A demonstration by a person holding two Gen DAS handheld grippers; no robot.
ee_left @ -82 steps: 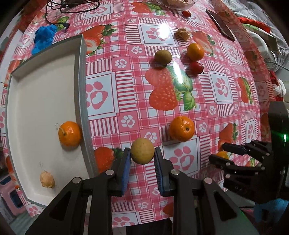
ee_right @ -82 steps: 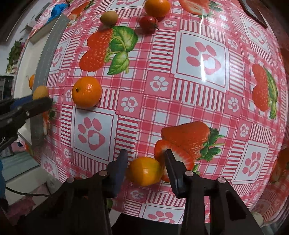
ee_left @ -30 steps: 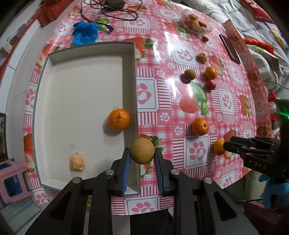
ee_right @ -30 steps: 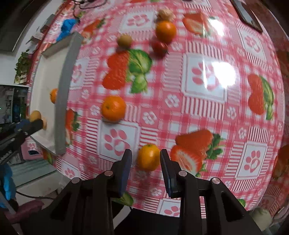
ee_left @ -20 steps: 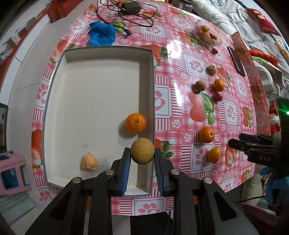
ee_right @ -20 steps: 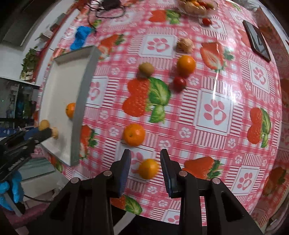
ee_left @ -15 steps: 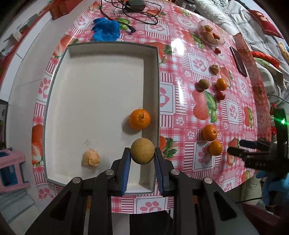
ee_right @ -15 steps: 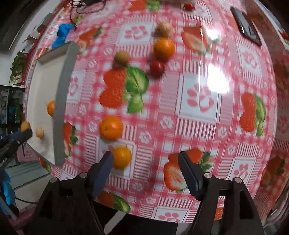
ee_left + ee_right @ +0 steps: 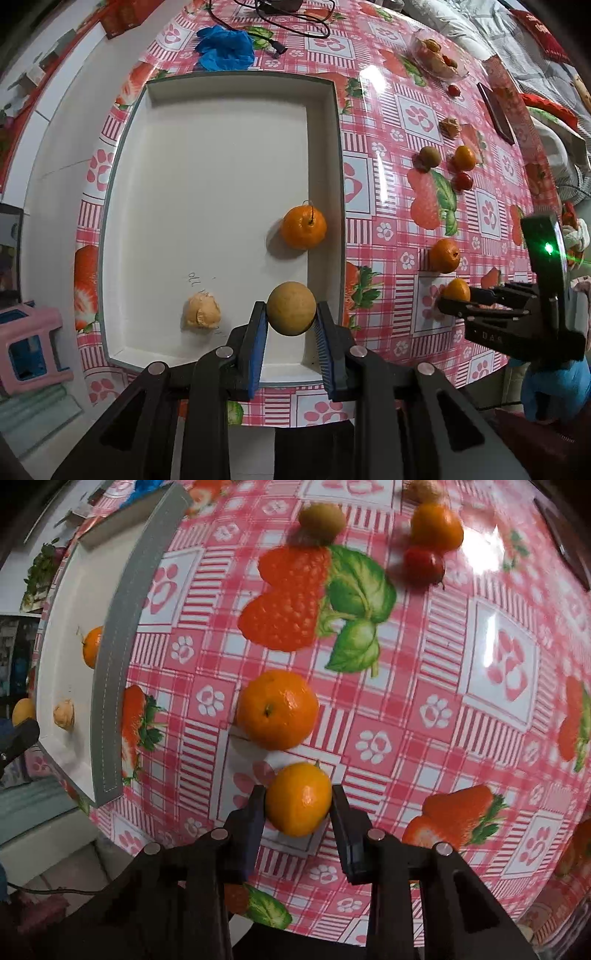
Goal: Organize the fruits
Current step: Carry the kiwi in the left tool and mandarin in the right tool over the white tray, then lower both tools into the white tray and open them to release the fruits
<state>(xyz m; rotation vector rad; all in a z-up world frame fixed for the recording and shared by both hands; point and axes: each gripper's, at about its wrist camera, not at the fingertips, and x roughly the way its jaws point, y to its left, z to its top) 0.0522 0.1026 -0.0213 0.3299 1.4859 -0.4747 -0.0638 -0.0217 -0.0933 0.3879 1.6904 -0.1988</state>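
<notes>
My left gripper (image 9: 291,321) is shut on a tan round fruit (image 9: 291,308) and holds it above the near right corner of the white tray (image 9: 334,122). In the tray lie an orange with a stem (image 9: 303,227) and a pale peeled piece (image 9: 202,311). My right gripper (image 9: 297,803) is shut around a small orange (image 9: 298,798) low over the tablecloth; it also shows in the left wrist view (image 9: 456,290). A bigger orange (image 9: 277,709) lies just beyond it.
On the strawberry-print tablecloth further off lie a kiwi (image 9: 321,518), another orange (image 9: 436,526) and a cherry tomato (image 9: 423,566). A blue glove (image 9: 225,47), cables, a glass bowl (image 9: 437,61) and a phone (image 9: 495,112) lie at the far side. A pink stool (image 9: 29,347) stands below left.
My left gripper has carried the tan fruit from the tablecloth to above the tray. My right gripper opened half a second ago and now is closed around the small orange, lower and closer to the table.
</notes>
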